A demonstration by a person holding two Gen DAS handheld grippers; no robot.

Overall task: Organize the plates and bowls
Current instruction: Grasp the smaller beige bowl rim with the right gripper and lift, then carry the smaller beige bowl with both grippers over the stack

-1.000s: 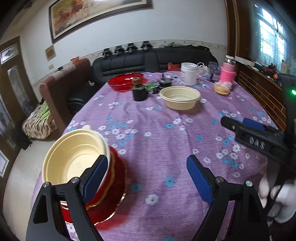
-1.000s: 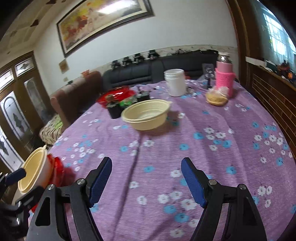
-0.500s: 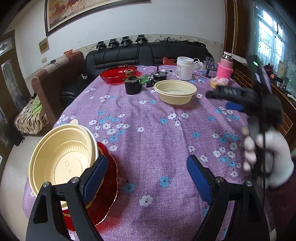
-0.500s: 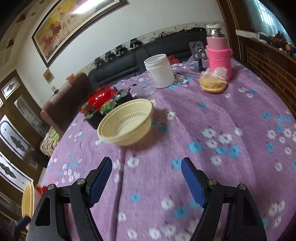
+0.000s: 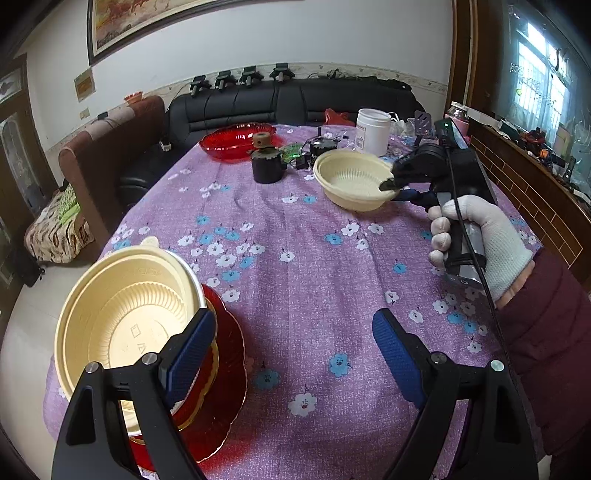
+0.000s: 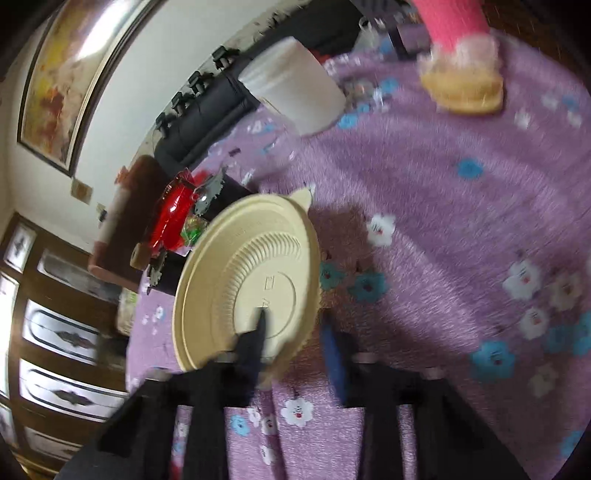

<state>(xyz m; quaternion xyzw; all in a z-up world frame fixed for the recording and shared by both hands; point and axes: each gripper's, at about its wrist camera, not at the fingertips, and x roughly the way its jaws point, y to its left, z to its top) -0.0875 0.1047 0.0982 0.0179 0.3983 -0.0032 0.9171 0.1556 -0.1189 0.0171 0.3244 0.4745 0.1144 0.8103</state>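
A cream plastic bowl sits mid-table on the purple flowered cloth. My right gripper straddles its near rim, one finger inside the bowl and one outside; the jaws are narrowed around the rim, and the blur hides whether they touch it. My left gripper is open and empty at the near edge. Next to its left finger, a cream bowl stack sits on stacked red plates.
A red glass dish, a black cup, a white jar, small gadgets and a pink flask stand at the far end. A bagged food item lies by the flask. A sofa lies beyond.
My right gripper has moved forward to the cream bowl, rolled sideways, and narrowed its jaws around the rim. My left gripper has barely moved.
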